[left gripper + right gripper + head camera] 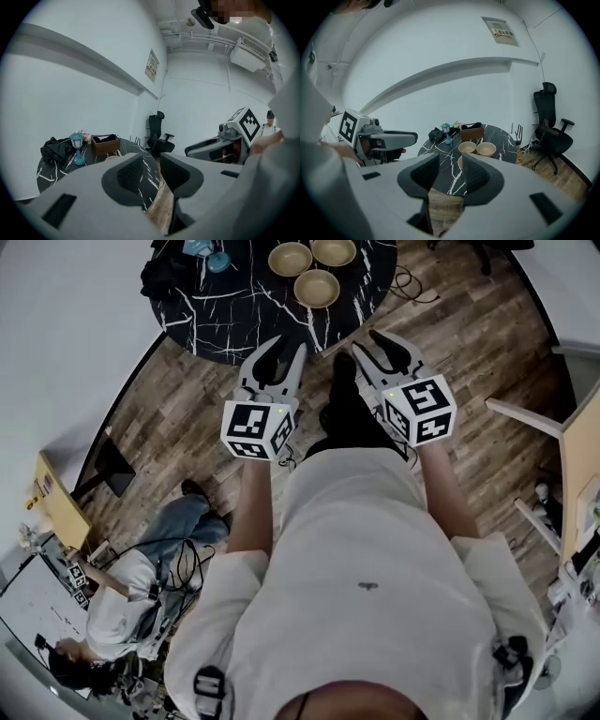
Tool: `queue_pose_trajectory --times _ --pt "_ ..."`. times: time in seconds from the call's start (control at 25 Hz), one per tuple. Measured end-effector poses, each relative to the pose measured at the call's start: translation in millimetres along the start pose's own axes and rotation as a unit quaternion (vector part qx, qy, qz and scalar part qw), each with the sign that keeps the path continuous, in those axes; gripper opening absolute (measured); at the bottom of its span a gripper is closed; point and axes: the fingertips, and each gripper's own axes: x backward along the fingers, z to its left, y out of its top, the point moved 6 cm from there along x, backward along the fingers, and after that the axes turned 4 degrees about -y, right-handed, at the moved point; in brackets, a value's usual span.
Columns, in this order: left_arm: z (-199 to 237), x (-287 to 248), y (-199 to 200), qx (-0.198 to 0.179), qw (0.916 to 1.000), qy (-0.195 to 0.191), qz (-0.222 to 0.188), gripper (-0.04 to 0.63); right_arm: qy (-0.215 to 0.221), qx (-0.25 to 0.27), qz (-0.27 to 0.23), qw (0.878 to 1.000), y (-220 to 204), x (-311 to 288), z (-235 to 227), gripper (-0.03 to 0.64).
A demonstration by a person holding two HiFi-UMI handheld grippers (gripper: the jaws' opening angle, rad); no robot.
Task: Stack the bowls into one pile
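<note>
Three tan bowls (290,258) (334,250) (317,288) sit apart, close together, on the round black marble table (234,310) ahead. The right gripper view shows two of them side by side (467,147) (486,149); the third (460,162) is half hidden behind a jaw. My left gripper (284,351) and right gripper (375,348) hover over the wooden floor short of the table edge, pointing toward it. Both stand open with nothing between the jaws. In the left gripper view only a bowl rim (111,158) peeks over the left jaw.
A teal lantern (217,261), a black bag (164,273) and a brown box (471,132) stand on the table's far left part. A black office chair (551,126) is to the right. A person sits on the floor at lower left (122,601). Wooden furniture (572,474) lines the right.
</note>
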Motion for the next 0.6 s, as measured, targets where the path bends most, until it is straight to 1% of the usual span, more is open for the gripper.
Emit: queue_pose_trajectory --times 0.2,0.4,0.6 --pt "20 -26 3 0.007 0.9999 0.001 0.009 0.109 -0.002 0.000 0.013 1.000 10 -26 -20 0.158" --pt "42 -48 1 0.018 0.9995 0.003 0.027 0.114 0.000 0.000 0.030 1.000 20 -54 -37 0.168" --pt "63 -67 1 0.031 0.9984 0.013 0.046 0.115 0.008 0.002 0.055 0.998 25 -84 -52 0.170"
